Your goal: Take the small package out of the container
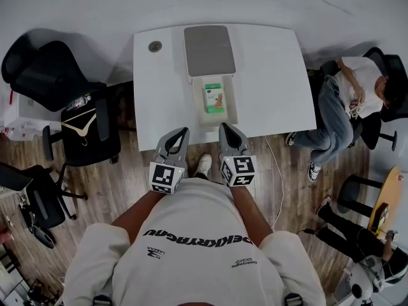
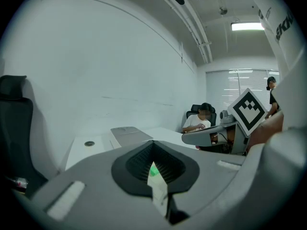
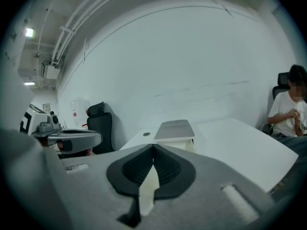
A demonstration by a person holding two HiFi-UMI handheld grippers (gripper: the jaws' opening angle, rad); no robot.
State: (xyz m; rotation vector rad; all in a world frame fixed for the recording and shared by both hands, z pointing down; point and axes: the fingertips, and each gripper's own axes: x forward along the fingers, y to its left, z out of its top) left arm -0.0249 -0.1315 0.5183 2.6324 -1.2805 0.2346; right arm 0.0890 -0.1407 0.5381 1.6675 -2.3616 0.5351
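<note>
On the white table (image 1: 274, 81) stands a pale open container (image 1: 231, 110), its grey lid (image 1: 209, 50) flipped back behind it. Inside lies the small green-and-white package (image 1: 215, 98). Both grippers hover at the table's near edge, just short of the container and apart from it. The left gripper (image 1: 183, 132) is shut and empty, below and left of the box. To the box's near right, my right gripper (image 1: 224, 128) is also shut with nothing in it. In the left gripper view the left gripper (image 2: 153, 143) points at the lid (image 2: 129, 134), and a green bit of the package (image 2: 153, 170) shows below its tips. The right gripper (image 3: 153, 146) faces the lid (image 3: 175, 128) in its own view.
A round cable grommet (image 1: 155, 46) sits at the table's far left corner. Black office chairs (image 1: 57, 81), one carrying a hanger (image 1: 81, 127), stand left of the table. A person (image 1: 354, 101) sits at the right. A white cable (image 1: 277, 183) runs over the wooden floor.
</note>
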